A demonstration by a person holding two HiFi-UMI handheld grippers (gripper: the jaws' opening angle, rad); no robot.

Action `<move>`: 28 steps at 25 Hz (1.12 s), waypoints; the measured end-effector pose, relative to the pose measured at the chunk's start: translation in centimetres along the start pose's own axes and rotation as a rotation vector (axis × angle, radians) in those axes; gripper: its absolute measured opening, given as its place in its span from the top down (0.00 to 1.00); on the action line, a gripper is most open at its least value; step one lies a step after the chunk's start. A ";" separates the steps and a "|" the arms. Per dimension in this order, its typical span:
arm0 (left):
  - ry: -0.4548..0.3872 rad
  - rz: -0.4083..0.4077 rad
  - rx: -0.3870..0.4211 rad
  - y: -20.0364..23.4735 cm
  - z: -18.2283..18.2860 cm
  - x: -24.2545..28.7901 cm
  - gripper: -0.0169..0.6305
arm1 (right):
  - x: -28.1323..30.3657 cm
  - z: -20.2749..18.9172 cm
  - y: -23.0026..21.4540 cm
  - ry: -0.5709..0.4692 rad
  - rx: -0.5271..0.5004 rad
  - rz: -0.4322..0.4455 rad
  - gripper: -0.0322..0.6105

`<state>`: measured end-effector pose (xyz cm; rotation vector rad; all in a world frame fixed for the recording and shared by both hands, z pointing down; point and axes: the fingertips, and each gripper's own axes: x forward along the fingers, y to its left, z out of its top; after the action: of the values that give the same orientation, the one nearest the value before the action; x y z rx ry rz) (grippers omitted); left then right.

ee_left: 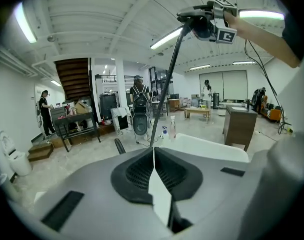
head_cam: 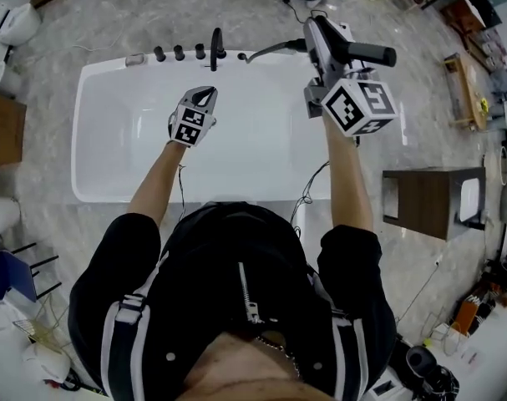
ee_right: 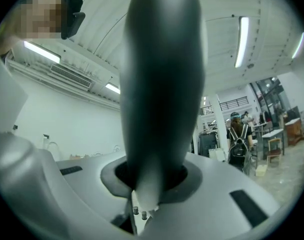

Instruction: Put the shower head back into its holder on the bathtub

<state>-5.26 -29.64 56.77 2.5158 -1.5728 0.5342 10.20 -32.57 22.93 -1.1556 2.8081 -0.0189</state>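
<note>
Closest to the head camera is the person's black zip jacket [head_cam: 249, 295]; beyond it lies the white oval bathtub [head_cam: 80, 140].

Jaw state:
- Right gripper [head_cam: 327, 47]: jaws partly apart and clamped on the black, smooth, rounded shower head [ee_right: 159, 74], held in the air above the tub's far right corner.
- Left gripper [head_cam: 203, 98]: jaws fully together, holding nothing, above the middle of the tub.

Handling: the shower head looks rigid and glossy, so it will probably slip or rotate under a light clamp. The dark flexible hose [ee_left: 167, 84] hangs from it and is likely to pull and twist it. Grip the handle mid-length, leaving the end free to seat.

Not determinable:
- The holder cannot be singled out among the row of black fittings [head_cam: 179, 52] on the far rim.
- The spray face is not shown.
- The hose's lower end is hidden behind the left gripper's body.
</note>
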 end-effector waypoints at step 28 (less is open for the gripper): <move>-0.114 0.115 -0.058 2.3 2.3 -8.9 0.93 | 4.7 -5.8 -1.4 0.091 -0.016 -0.029 0.83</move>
<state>-10.33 -23.88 51.28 2.4656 -1.7544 0.3577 7.26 -36.97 28.32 -1.2296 2.8743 -0.0528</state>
